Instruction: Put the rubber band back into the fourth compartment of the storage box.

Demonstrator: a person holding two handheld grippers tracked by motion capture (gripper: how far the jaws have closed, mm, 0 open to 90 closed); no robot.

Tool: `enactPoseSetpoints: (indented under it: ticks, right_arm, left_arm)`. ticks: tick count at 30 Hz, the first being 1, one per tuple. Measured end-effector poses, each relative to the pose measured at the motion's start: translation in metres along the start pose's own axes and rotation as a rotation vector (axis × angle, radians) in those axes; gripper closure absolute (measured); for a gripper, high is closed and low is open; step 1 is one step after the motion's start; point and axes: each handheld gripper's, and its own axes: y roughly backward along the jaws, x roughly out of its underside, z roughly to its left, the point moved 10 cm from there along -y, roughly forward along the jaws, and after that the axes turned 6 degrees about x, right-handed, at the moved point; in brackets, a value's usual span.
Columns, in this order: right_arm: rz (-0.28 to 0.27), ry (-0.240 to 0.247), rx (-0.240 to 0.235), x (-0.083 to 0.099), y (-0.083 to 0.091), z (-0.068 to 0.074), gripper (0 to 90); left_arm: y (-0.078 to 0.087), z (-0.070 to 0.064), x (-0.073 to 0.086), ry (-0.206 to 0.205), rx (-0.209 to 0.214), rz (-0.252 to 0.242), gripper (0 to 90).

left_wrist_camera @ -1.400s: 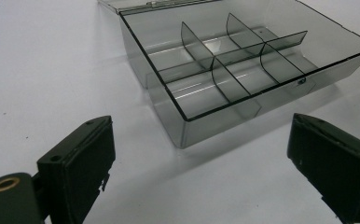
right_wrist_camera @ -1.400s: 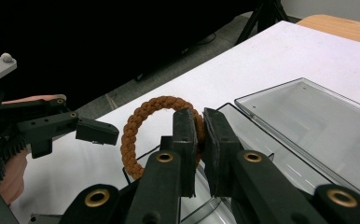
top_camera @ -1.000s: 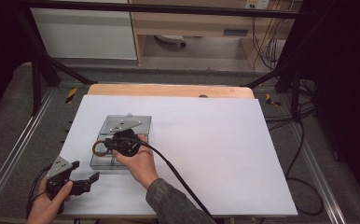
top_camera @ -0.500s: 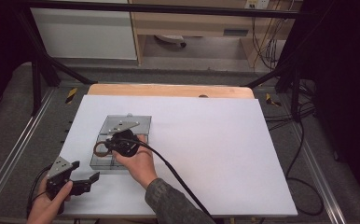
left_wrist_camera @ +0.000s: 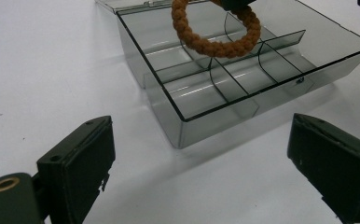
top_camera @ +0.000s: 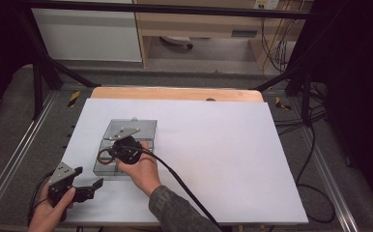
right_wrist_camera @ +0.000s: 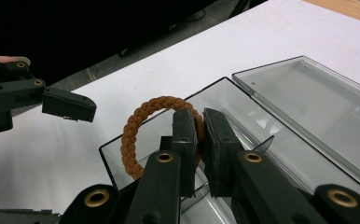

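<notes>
Little has shifted since the earlier frames: the right gripper [top_camera: 108,155] has edged slightly toward the near-left over the box [top_camera: 146,126], and the left gripper [top_camera: 89,180] stays put.

Nearest the person, the left gripper rests on the white counter [top_camera: 233,145], just short of the box's near-left corner, its jaws spread wide with nothing between them.

Beyond it is the ring [right_wrist_camera: 141,126] — a braided cord loop, orange-brown, round and thick, with a rope-like twist all the way around. The right gripper [right_wrist_camera: 199,133] pinches it by one side, jaws pressed together on the cord, so the loop stands nearly upright and juts out to the left past the jaws. It hangs above the box's near-left compartments, clear of the floor and dividers as seen in the left gripper view [left_wrist_camera: 215,28].

The box is clear smoky plastic, split into small compartments — its lid [right_wrist_camera: 308,98] lies open flat on the far side.
</notes>
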Motion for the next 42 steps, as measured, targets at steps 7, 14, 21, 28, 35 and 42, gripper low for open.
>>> enactPoseSetpoints:
  ticks: [7,14,21,28,35,42]
  right_arm:
    - [0.02,0.017,0.0,0.005,-0.005,0.005,84.0]
    - [0.03,0.033,0.008,0.008,-0.008,0.007,83.9]
    - [0.042,0.04,0.013,0.011,-0.009,0.007,83.7]
    - [0.061,0.033,-0.008,0.015,-0.012,0.011,79.0]
    - [0.067,0.025,-0.012,0.016,-0.011,0.011,74.3]
    - [0.051,0.039,-0.004,0.013,-0.005,0.013,72.0]
  left_arm:
    - [0.0,0.0,0.0,0.004,0.001,-0.001,7.1]
    - [0.0,0.0,0.0,0.004,0.001,-0.002,7.0]
    - [0.0,0.0,0.0,0.004,0.001,-0.001,7.1]
    - [0.0,0.0,0.0,0.001,0.0,0.0,7.0]
    - [0.0,0.0,0.0,0.003,-0.001,-0.002,7.0]
    - [0.0,0.0,0.0,-0.001,0.0,0.0,7.1]
